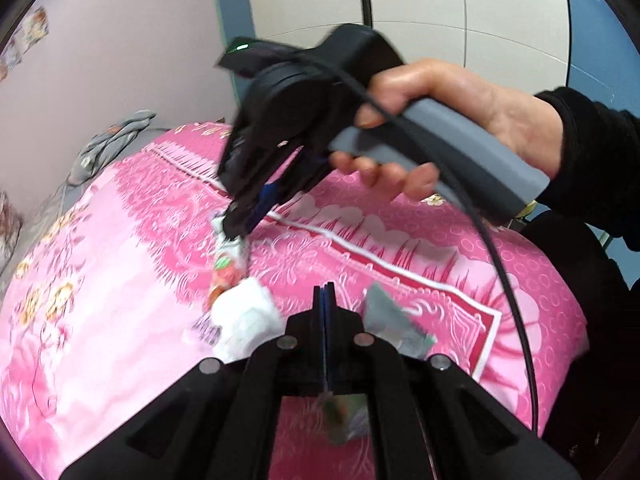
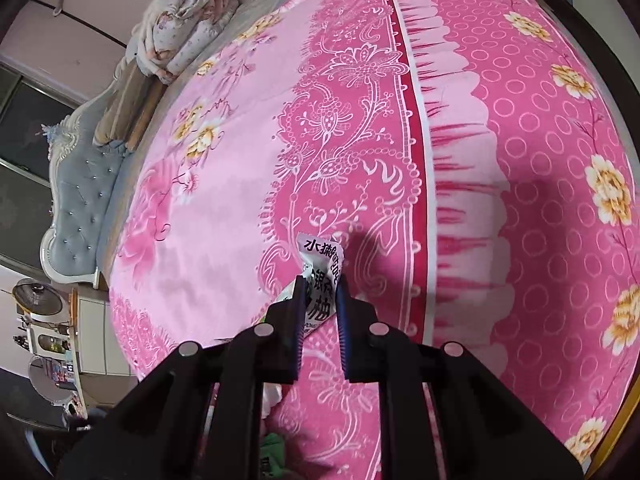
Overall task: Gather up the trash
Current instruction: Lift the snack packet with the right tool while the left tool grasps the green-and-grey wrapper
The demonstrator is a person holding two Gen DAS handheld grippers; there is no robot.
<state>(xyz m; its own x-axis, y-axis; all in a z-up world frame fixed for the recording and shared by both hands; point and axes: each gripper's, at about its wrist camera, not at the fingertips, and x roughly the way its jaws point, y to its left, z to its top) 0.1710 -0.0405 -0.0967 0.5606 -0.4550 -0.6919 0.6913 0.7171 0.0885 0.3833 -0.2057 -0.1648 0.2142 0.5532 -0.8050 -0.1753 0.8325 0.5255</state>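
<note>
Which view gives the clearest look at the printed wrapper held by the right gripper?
The right wrist view: the printed wrapper sits sharp between the right gripper fingers, black characters legible. The left wrist view shows the same wrapper hanging from that gripper over the pink bedspread, blurred, with its lettering unreadable.

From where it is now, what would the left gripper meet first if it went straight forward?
Probably the pink bedspread ahead of the left gripper, between the white wrapper and the grey scrap; depth is unclear.

pink floral bedspread (image 2: 224,208), tufted grey headboard (image 2: 86,196), pale pink wall (image 1: 120,60), white cabinet doors (image 1: 460,8)
</note>
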